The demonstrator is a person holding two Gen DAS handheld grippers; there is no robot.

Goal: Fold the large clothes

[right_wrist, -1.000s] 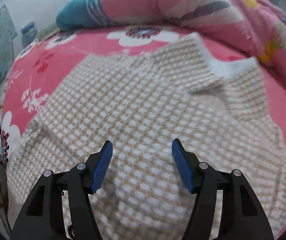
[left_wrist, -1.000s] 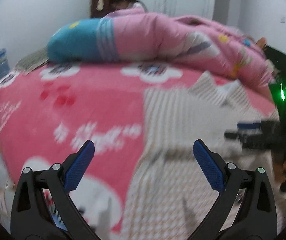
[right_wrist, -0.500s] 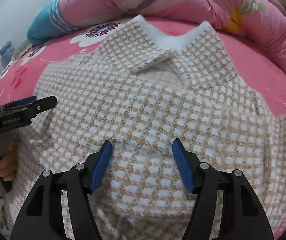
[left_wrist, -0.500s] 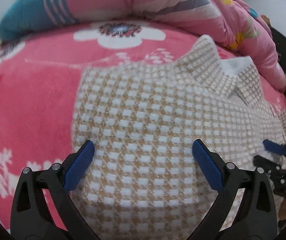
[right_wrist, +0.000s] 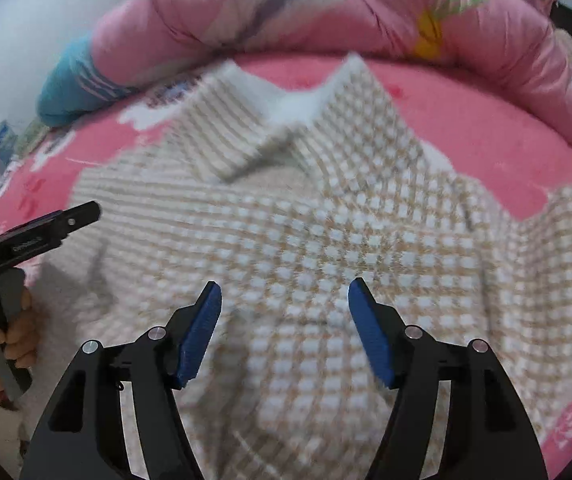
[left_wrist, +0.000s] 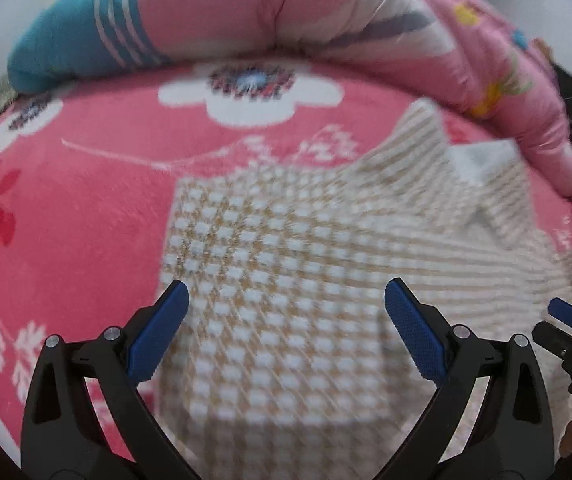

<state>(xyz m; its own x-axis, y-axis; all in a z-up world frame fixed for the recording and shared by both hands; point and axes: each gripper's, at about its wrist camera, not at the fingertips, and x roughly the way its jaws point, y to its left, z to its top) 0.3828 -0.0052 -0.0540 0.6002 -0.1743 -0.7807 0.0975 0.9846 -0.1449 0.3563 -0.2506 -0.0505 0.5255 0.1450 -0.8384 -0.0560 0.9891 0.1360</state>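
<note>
Pink bed (left_wrist: 85,216) carries our checked shirt (left_wrist: 286,280), collar toward the quilt (left_wrist: 286,12). Our left gripper (left_wrist: 286,328) hangs over it, jaws wide, empty; our right gripper (right_wrist: 283,330) has just widened, gripping nothing.

Pink floral bed cover (left_wrist: 85,208) — pale, perhaps white wall (right_wrist: 25,40) behind.

Both cameras ride just behind their tongs, tilted down close over the bed. They share the checked shirt (left_wrist: 286,280) (right_wrist: 326,240), its collar far, each catching the other's tongs sideways.
</note>
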